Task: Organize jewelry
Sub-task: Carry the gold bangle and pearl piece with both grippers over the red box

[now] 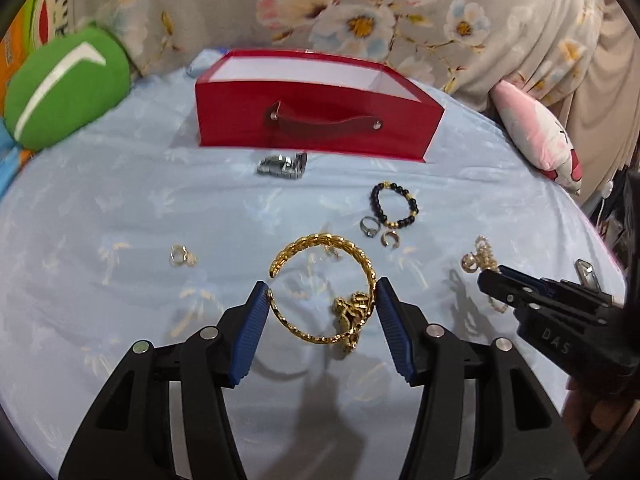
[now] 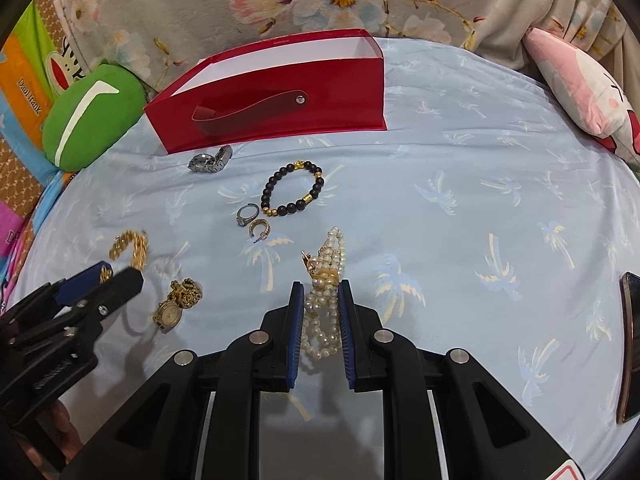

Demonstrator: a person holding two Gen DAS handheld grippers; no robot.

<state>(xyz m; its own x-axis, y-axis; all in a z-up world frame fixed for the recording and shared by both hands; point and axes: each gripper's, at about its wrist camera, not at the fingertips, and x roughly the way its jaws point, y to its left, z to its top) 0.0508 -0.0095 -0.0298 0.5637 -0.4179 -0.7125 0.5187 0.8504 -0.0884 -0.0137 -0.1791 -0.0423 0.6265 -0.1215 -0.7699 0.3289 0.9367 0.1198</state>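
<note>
My left gripper (image 1: 322, 296) is shut on a gold bangle (image 1: 316, 244), its pads against the ring's two sides; the bangle looks lifted and blurred. A gold watch (image 1: 352, 312) lies under it. My right gripper (image 2: 321, 298) is closed around a pearl bracelet (image 2: 326, 280) with a gold clasp, the pearls between the pads. A red open box (image 1: 316, 120) with a strap handle stands behind. A black bead bracelet (image 2: 292, 192), a silver ring (image 2: 247, 214), a gold hoop earring (image 2: 260, 227) and a silver watch (image 2: 211, 162) lie on the blue sheet.
Small gold rings (image 1: 183, 256) lie at left. A green cushion (image 1: 64, 92) sits at far left and a pink cushion (image 2: 580, 92) at far right. A phone (image 2: 630, 344) lies at the right edge. A floral fabric backs the bed.
</note>
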